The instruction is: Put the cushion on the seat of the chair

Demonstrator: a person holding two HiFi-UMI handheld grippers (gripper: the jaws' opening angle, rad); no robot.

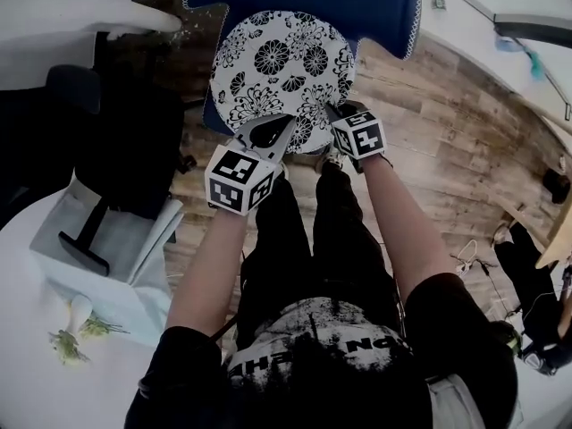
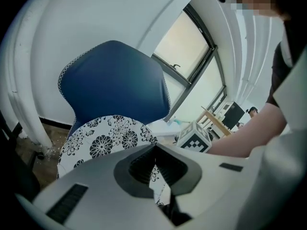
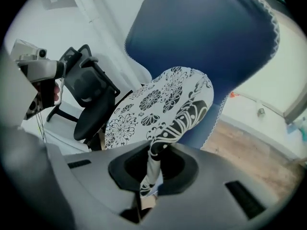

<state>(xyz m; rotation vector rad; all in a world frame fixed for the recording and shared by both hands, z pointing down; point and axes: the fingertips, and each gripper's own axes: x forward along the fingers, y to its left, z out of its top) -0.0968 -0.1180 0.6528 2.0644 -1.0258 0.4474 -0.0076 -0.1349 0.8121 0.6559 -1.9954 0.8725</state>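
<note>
Black-and-white floral round fabric cushion (image 1: 281,65) hangs over the seat of the dark-blue upholstered chair (image 1: 375,3), in front of its backrest. Both grippers bite its near rim: left gripper (image 1: 273,132) w/ fingers clamped on the near-left edge, right gripper (image 1: 338,114) w/ fingers pinched on the near-right edge. So the cushion lies on the far side of the fingers, and the seat is below and beyond it. It is round, so no long axis; its face looks tilted, far edge higher. Both hands are approx. equally near. Whether it touches the seat, I cannot tell.
</note>
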